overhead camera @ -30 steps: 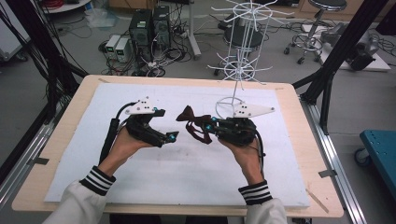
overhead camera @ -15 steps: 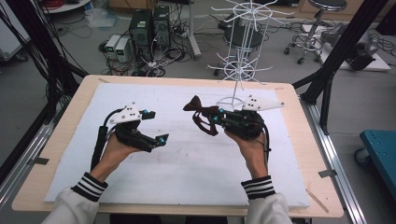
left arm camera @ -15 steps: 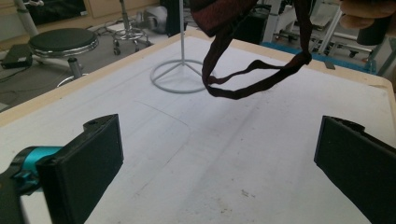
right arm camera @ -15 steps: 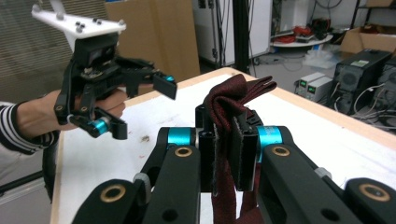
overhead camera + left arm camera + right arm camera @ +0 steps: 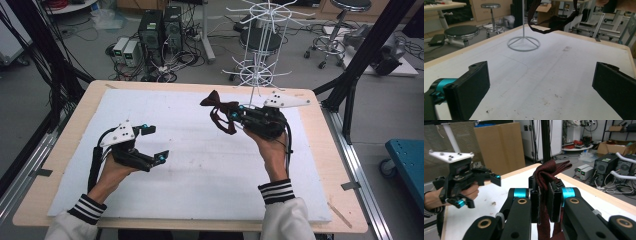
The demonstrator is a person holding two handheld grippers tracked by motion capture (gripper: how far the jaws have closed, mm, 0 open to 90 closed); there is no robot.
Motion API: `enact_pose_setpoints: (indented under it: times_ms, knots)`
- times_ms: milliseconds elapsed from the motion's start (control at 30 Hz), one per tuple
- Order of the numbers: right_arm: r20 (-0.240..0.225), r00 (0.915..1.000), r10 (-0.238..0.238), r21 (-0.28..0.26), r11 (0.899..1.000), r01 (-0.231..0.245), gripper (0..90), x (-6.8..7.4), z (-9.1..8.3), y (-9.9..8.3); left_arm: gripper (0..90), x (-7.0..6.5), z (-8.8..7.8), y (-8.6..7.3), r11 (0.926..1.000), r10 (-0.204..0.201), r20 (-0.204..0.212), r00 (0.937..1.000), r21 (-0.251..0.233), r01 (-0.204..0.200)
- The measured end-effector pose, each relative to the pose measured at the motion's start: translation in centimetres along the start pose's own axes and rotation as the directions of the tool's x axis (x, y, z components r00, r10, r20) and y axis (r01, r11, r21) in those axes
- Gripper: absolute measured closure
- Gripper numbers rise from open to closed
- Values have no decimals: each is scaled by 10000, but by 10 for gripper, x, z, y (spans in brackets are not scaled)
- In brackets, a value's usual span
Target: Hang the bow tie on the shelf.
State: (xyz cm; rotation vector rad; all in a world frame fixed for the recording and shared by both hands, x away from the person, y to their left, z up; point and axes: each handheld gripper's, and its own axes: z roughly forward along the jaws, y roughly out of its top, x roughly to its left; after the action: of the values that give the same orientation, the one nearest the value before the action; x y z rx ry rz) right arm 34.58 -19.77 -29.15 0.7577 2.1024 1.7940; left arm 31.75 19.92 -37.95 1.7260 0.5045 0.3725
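Overhead, the white mat [image 5: 200,165] covers most of the wooden table [image 5: 320,165]. At its far right edge stands a white wire rack [image 5: 260,45] — its ring base [image 5: 523,44] rests on the mat, and it is the one obstacle near the work.

Right gripper [image 5: 234,116], far right of centre: jaws pressed together on a dark red fabric strap [image 5: 220,112]. The strap is lifted off the mat, one end bunched above the jaws, a loop hanging below; it sits just left of the rack's stem. The right gripper view shows the cloth pinched flat between the pads [image 5: 552,202].

Left gripper [image 5: 152,144], near left, well apart from the strap: jaws spread wide, nothing between them, bare mat ahead.

Beyond the far edge, on the floor — computer towers [image 5: 160,30], tangled cables, and a stool [image 5: 345,7] at far right. A cardboard box [image 5: 499,147] stands behind the left side. No writing can be read anywhere.
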Motion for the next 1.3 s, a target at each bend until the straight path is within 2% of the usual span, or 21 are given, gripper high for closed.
enact_pose_setpoints:
  times_ms: [233,367,500,600,833,1033,1300]
  knots:
    - [237,9997,25,-154,9999,-22,842,-8,0,9,17,2,-13,-17,9990,-163,-248,9996,-429,152]
    - [353,9994,24,-238,9997,-16,841,-13,3,14,17,5,-18,-27,9987,-231,-384,9990,-470,213]
    - [605,9982,48,-358,9994,-26,841,-18,5,19,17,6,-24,-36,9984,-310,-434,9986,-496,288]
    - [858,9963,44,-389,9992,-10,841,-22,7,21,17,6,-30,-41,9964,-339,-527,9980,-789,296]
    - [1365,9906,-9,-463,9989,73,841,-30,8,26,17,7,-37,-48,9960,-284,-728,9969,-865,221]
    - [1791,9838,73,-616,9981,38,841,-36,8,26,17,6,-40,-52,9937,-263,-635,9976,-1100,192]
    - [2128,9758,507,-647,9972,-377,841,-50,9,21,17,7,-43,-57,9921,-303,-785,9965,-1239,204]
